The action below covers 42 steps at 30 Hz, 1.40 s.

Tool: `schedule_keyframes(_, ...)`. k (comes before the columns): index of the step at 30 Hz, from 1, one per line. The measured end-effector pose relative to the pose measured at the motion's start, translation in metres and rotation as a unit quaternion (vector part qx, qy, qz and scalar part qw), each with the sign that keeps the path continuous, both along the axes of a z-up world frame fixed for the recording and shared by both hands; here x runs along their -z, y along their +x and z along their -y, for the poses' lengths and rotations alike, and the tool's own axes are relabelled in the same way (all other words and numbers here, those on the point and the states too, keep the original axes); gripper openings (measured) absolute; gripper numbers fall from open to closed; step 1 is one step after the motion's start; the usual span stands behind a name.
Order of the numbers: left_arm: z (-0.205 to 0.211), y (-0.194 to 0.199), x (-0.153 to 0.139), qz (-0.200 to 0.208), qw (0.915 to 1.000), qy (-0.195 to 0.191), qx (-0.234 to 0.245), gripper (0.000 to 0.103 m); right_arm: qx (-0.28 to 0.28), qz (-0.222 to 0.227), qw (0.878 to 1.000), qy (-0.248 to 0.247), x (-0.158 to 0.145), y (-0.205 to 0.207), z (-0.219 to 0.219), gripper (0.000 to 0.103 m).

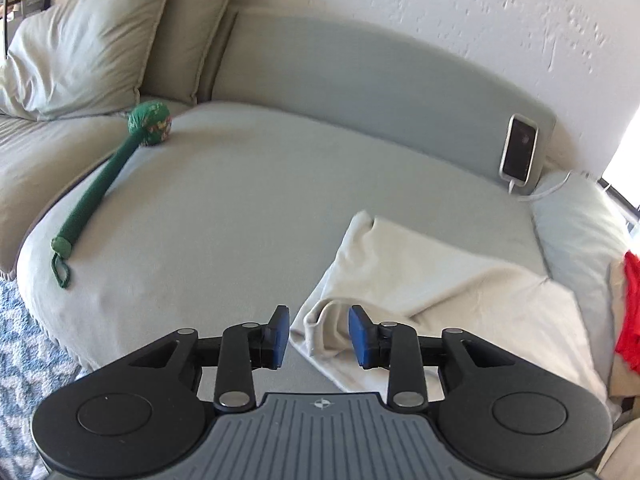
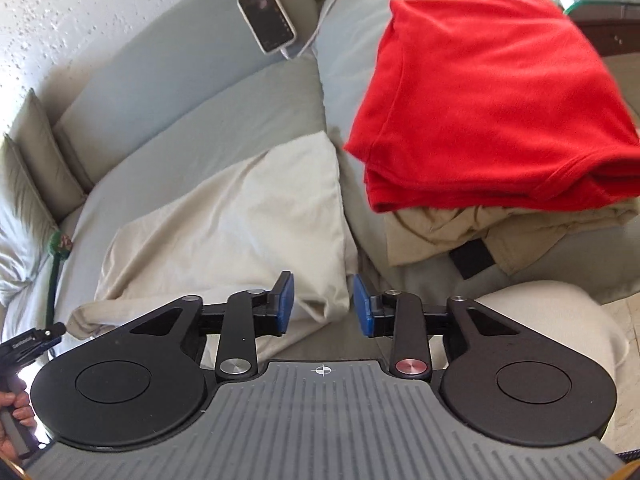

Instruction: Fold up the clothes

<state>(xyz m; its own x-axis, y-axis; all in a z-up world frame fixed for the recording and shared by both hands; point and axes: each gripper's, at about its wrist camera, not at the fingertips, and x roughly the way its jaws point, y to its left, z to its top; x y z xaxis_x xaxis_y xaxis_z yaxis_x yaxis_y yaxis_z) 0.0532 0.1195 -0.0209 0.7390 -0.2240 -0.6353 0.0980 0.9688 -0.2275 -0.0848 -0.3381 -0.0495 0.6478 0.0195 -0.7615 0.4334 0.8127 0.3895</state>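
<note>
A cream garment (image 1: 432, 304) lies partly folded on the grey sofa seat (image 1: 224, 208); it also shows in the right wrist view (image 2: 240, 216). My left gripper (image 1: 319, 336) is open, its blue pads either side of the garment's near left corner. My right gripper (image 2: 323, 305) is open and empty over the garment's near right edge. A folded red shirt (image 2: 484, 100) sits on a beige garment (image 2: 472, 232) on the sofa arm at the right; its edge shows in the left wrist view (image 1: 630, 312).
A green stick with a ball head (image 1: 116, 172) lies on the seat's left part. A phone (image 1: 519, 148) with a white cable leans on the backrest. Pillows (image 1: 80, 40) stand at the far left. A patterned blue rug (image 1: 24, 352) covers the floor.
</note>
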Motion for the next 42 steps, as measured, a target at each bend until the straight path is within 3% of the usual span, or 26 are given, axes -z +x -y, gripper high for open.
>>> schedule_keyframes(1,0.004,-0.001,-0.004,0.013,0.9998,-0.010,0.011,0.029,-0.006,0.011,1.000,0.011,-0.005,0.004,0.000,0.040)
schedule_keyframes(4,0.050,0.021,0.008,-0.011,0.9966,-0.013,0.080,0.031,-0.046,0.015,0.998,0.050,0.002,0.044,-0.007,0.040)
schedule_keyframes(8,0.116,0.056,0.054,-0.055,0.9873,0.082,0.124,0.030,-0.078,-0.048,0.995,0.049,0.038,0.107,-0.025,0.040)
schedule_keyframes(10,0.131,0.060,0.073,-0.093,0.9763,0.126,0.150,0.029,-0.091,-0.081,0.991,0.054,0.057,0.121,-0.035,0.040)
schedule_keyframes(11,0.137,0.061,0.082,-0.112,0.9692,0.147,0.163,0.022,-0.112,-0.095,0.988,0.052,0.065,0.122,-0.042,0.040)
schedule_keyframes(13,0.134,0.041,0.083,-0.118,0.9587,0.171,0.194,0.021,-0.152,-0.102,0.982,0.036,0.066,0.109,-0.054,0.040)
schedule_keyframes(16,0.116,-0.002,0.072,-0.150,0.9427,0.153,0.256,0.020,-0.190,-0.114,0.975,0.024,0.057,0.080,-0.057,0.041)
schedule_keyframes(18,0.097,-0.021,0.064,-0.147,0.9473,0.106,0.264,0.022,-0.182,-0.094,0.978,0.026,0.047,0.062,-0.050,0.041)
schedule_keyframes(21,0.076,-0.029,0.050,-0.114,0.9685,0.041,0.217,0.029,-0.160,-0.062,0.985,0.031,0.034,0.043,-0.040,0.045)
schedule_keyframes(24,0.066,-0.024,0.036,-0.083,0.9836,0.028,0.158,0.031,-0.117,-0.028,0.992,0.049,0.023,0.046,-0.032,0.046)
schedule_keyframes(28,0.039,-0.003,0.009,-0.065,0.9940,-0.015,0.087,0.041,-0.095,0.026,0.993,0.065,0.003,0.049,-0.029,0.049)
schedule_keyframes(30,0.022,0.009,0.003,-0.072,0.9946,-0.042,0.062,0.050,-0.085,0.043,0.994,0.056,-0.008,0.051,-0.028,0.063)
schedule_keyframes(31,0.016,0.016,0.003,-0.085,0.9942,-0.040,0.053,0.056,-0.085,0.050,0.994,0.051,-0.012,0.053,-0.026,0.068)
schedule_keyframes(32,0.014,0.023,0.007,-0.100,0.9935,-0.030,0.045,0.057,-0.085,0.050,0.994,0.048,-0.013,0.055,-0.023,0.081)
schedule_keyframes(34,0.005,0.036,0.023,-0.125,0.9915,-0.024,0.025,0.054,-0.082,0.037,0.995,0.045,-0.010,0.060,-0.021,0.083)
schedule_keyframes(38,-0.018,0.051,0.059,-0.188,0.9788,-0.082,-0.003,0.041,-0.088,0.012,0.994,0.064,0.013,0.063,-0.023,0.083)
schedule_keyframes(42,-0.021,0.051,0.075,-0.201,0.9729,-0.115,0.002,0.039,-0.091,-0.015,0.994,0.066,0.040,0.068,-0.030,0.082)
